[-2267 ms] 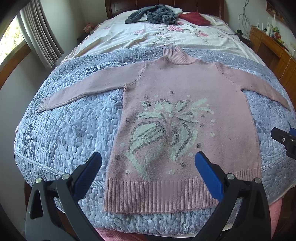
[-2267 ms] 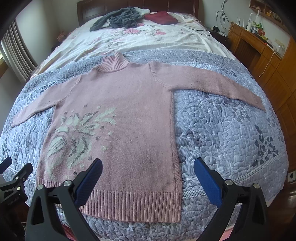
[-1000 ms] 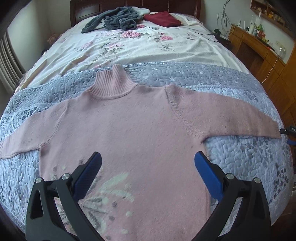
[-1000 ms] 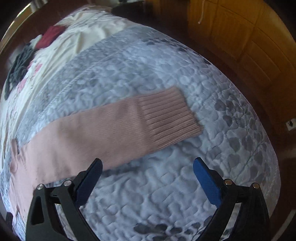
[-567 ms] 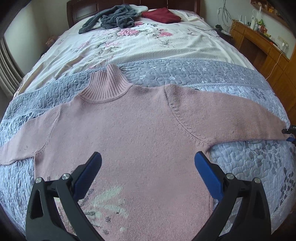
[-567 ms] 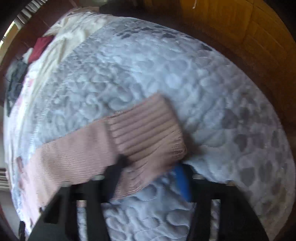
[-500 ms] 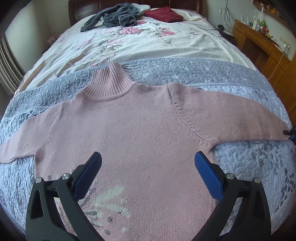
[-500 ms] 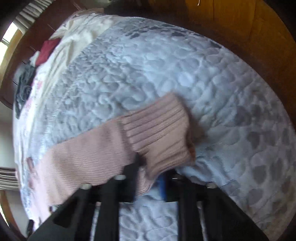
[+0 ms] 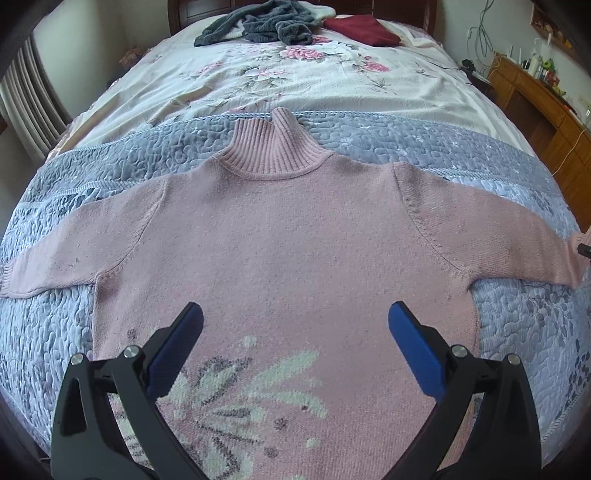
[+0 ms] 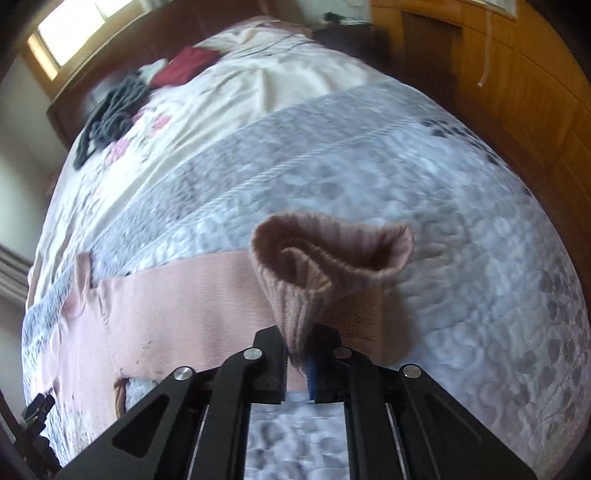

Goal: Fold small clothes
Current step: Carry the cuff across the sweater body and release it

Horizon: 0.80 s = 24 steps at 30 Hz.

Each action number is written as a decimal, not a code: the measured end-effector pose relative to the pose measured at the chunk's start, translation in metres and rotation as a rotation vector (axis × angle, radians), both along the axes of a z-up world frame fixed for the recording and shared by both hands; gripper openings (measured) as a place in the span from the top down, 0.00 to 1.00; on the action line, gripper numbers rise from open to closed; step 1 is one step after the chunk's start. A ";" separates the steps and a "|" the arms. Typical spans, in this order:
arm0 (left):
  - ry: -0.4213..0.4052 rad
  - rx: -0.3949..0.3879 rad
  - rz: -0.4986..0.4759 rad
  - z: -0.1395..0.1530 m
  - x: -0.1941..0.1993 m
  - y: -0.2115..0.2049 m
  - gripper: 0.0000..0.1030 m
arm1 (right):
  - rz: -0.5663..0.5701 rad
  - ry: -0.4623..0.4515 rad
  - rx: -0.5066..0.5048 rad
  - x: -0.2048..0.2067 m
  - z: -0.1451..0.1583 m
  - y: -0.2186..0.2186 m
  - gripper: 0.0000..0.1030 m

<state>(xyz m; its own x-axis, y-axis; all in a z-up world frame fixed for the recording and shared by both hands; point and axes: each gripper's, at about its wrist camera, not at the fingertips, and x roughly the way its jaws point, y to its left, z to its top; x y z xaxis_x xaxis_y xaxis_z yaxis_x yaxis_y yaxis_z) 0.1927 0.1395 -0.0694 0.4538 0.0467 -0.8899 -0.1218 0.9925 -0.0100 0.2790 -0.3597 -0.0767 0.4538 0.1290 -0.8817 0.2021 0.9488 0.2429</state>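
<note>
A pink turtleneck sweater (image 9: pixel 288 251) with a pale leaf pattern lies flat, face up, on the grey-blue quilt (image 9: pixel 110 166), both sleeves spread out. My left gripper (image 9: pixel 295 325) hovers open over the sweater's chest, nothing between its blue pads. My right gripper (image 10: pixel 297 349) is shut on the ribbed cuff (image 10: pixel 325 266) of the sweater's right sleeve; the cuff is lifted off the quilt and curls open toward the camera. The rest of that sleeve (image 10: pixel 177 295) lies flat behind it. A tip of the right gripper (image 9: pixel 585 251) shows at the left wrist view's right edge.
A floral cream sheet (image 9: pixel 295 81) covers the far half of the bed. A grey garment (image 9: pixel 258 26) and a dark red one (image 9: pixel 362 27) lie near the headboard. A wooden cabinet (image 9: pixel 546 107) stands along the bed's right side, a curtain (image 9: pixel 26 99) on the left.
My right gripper went from open above the right cuff to shut on it and has raised it off the quilt. My left gripper shifted slightly rightward over the chest, still open.
</note>
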 end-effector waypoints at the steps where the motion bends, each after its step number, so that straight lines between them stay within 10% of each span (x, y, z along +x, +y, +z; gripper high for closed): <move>1: 0.001 -0.003 0.005 0.000 -0.002 0.005 0.04 | 0.027 -0.005 -0.006 0.002 0.001 0.016 0.93; 12: 0.030 -0.043 0.058 -0.009 -0.014 0.052 0.04 | 0.353 -0.089 0.058 0.021 -0.001 0.192 0.93; 24: 0.061 -0.102 0.053 -0.012 -0.011 0.068 0.04 | 0.526 0.027 0.026 0.013 -0.050 0.297 0.81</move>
